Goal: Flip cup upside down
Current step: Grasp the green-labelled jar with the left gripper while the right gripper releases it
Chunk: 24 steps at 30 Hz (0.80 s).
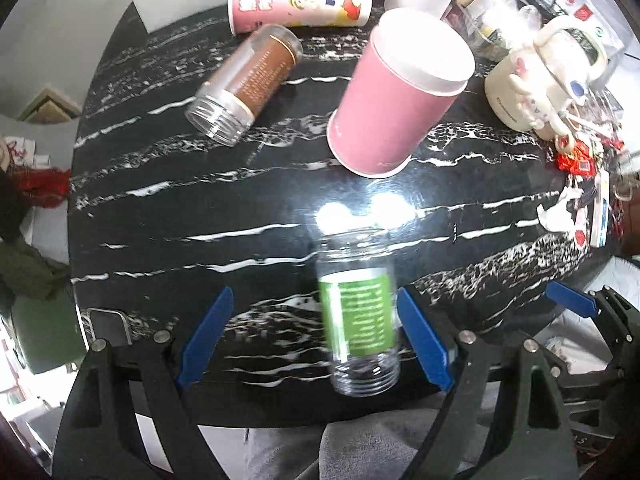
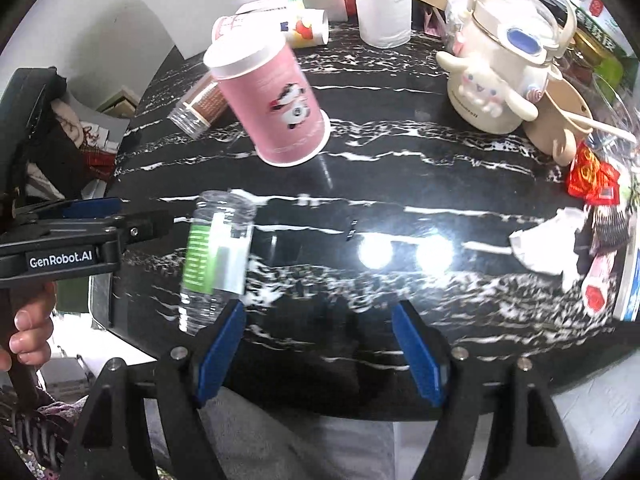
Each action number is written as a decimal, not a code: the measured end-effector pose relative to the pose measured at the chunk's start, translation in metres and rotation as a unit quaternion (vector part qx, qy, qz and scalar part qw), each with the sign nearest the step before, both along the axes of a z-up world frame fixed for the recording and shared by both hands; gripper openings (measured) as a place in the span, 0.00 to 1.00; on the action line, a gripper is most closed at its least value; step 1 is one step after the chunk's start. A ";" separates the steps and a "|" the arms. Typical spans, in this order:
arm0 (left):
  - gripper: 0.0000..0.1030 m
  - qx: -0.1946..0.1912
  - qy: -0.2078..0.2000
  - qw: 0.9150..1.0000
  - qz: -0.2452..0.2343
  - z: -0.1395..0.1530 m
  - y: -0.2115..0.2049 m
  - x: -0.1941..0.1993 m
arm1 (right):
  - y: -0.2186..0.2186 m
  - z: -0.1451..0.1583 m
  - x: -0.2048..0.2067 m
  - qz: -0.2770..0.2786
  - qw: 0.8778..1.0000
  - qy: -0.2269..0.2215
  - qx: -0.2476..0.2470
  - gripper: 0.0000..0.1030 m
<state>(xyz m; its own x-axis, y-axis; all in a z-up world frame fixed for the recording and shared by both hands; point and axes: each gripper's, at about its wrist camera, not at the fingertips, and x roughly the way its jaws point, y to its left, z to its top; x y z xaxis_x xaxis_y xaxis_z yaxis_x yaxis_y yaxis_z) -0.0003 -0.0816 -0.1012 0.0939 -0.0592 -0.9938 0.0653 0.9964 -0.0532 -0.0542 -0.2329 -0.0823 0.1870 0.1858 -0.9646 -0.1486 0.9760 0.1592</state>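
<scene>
Clear plastic cup with green label [image 1: 362, 316] sits blurred between the spread left tongs [image 1: 316, 340], apparently not gripped, mouth toward 6 o'clock over the black marble table [image 1: 200, 208]. Right tongs [image 2: 318, 354] open, empty. Advice: clamp on the label band before rotating.

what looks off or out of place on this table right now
The brown-label clear jar lies tipped on its side with no lid, open mouth toward the camera. Behind it a cartoon-print paper cup also lies on its side. The green-label clear jar is blurred between the left gripper's open jaws, apparently ungripped.
</scene>
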 end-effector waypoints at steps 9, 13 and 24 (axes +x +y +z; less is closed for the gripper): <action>0.81 -0.004 0.034 0.997 0.063 -0.028 -0.017 0.011 | -0.030 -0.011 0.022 0.042 0.999 0.021 0.007 0.74; 0.81 -0.005 0.055 0.995 0.082 -0.040 -0.021 0.014 | -0.037 -0.017 0.032 0.059 0.998 0.032 0.009 0.74; 0.81 0.012 0.093 0.990 0.107 -0.073 -0.032 0.022 | -0.048 -0.030 0.048 0.077 0.996 0.046 0.011 0.74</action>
<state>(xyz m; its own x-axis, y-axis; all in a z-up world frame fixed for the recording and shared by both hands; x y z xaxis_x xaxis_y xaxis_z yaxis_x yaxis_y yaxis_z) 0.0214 -0.1136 -0.1743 -0.0825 -0.0332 -0.9960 -0.1562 0.9875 -0.0200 -0.0057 -0.2804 -0.1119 0.0658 0.2260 -0.9719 -0.2794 0.9392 0.1995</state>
